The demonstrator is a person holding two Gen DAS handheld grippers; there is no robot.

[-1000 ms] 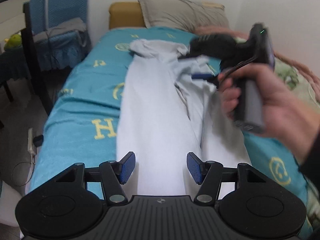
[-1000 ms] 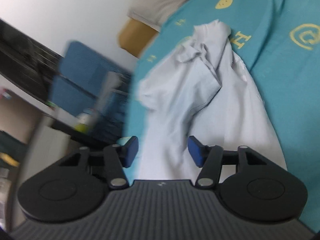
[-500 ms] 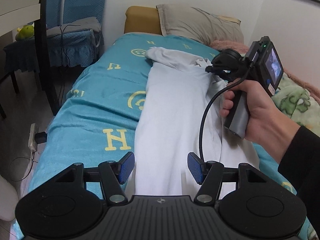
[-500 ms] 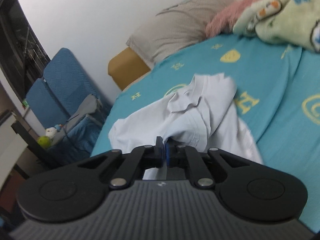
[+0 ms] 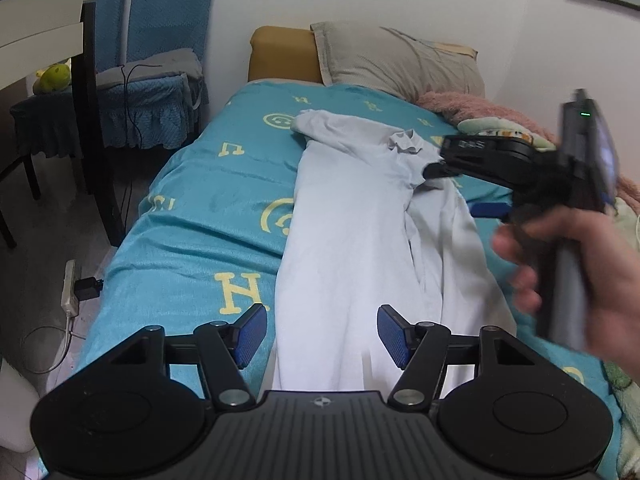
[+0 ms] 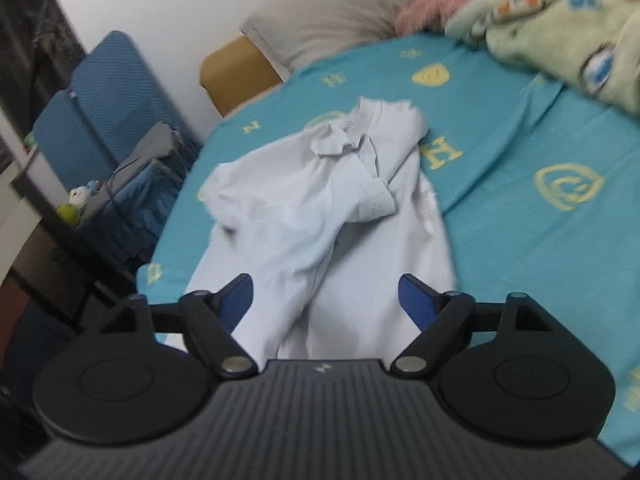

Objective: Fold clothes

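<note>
On the bed [image 5: 192, 216], the white shirt [image 5: 352, 240] lies lengthwise, collar toward 12 o'clock. Only the left view shows the right hand [image 5: 592, 280], blurred; both the left tool [image 5: 318, 334] and right tool [image 6: 326, 300] gape wide, empty.

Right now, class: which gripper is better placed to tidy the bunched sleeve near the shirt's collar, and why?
Probably right. The right gripper hangs open beside the sleeve, near the collar; the left gripper, also open, sits at the shirt's opposite end.
</note>
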